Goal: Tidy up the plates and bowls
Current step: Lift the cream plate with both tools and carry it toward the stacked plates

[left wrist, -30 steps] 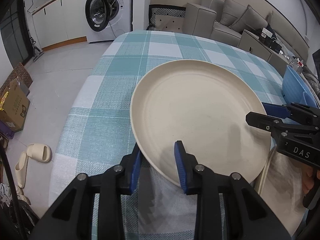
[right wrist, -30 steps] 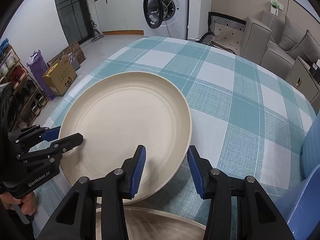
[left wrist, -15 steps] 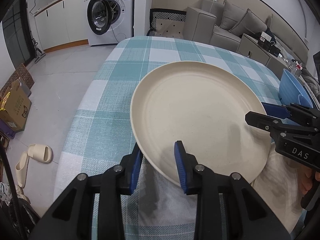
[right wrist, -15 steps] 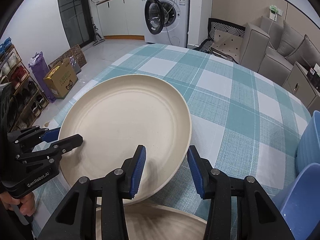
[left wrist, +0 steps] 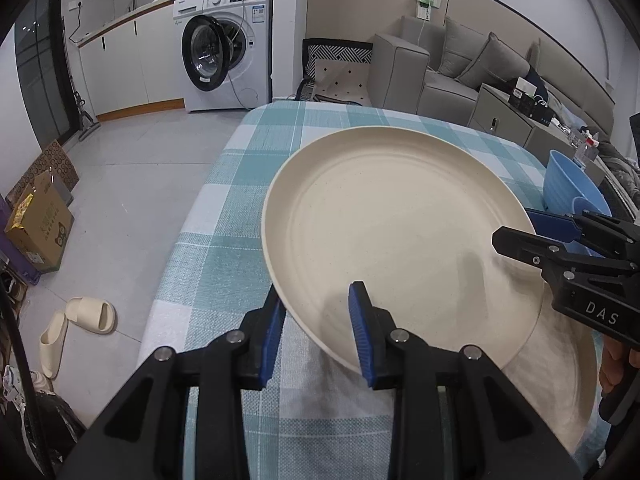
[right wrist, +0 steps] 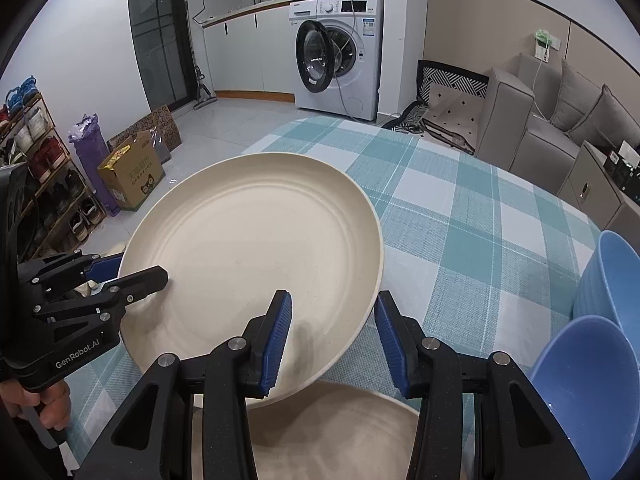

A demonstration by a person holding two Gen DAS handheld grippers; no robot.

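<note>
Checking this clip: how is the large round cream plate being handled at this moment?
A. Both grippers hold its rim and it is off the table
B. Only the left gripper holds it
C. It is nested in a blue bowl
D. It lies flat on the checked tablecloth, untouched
A: the left gripper and the right gripper each clamp the rim of the large round cream plate, which hangs above the teal checked tablecloth and a second cream plate.

Background clutter around a checked table.
Teal-and-white checked tablecloth (left wrist: pixel 224 240) across centre frame; white washing machine (right wrist: pixel 340 60) at upper centre, door ajar; grey sofa (right wrist: pixel 560 128) at upper right; cardboard box (left wrist: pixel 38 228) at left edge; pale slippers (left wrist: pixel 76 326) at lower left; shoe rack (right wrist: pixel 36 160) at far left; purple bag (right wrist: pixel 90 156) just beside the box.
</note>
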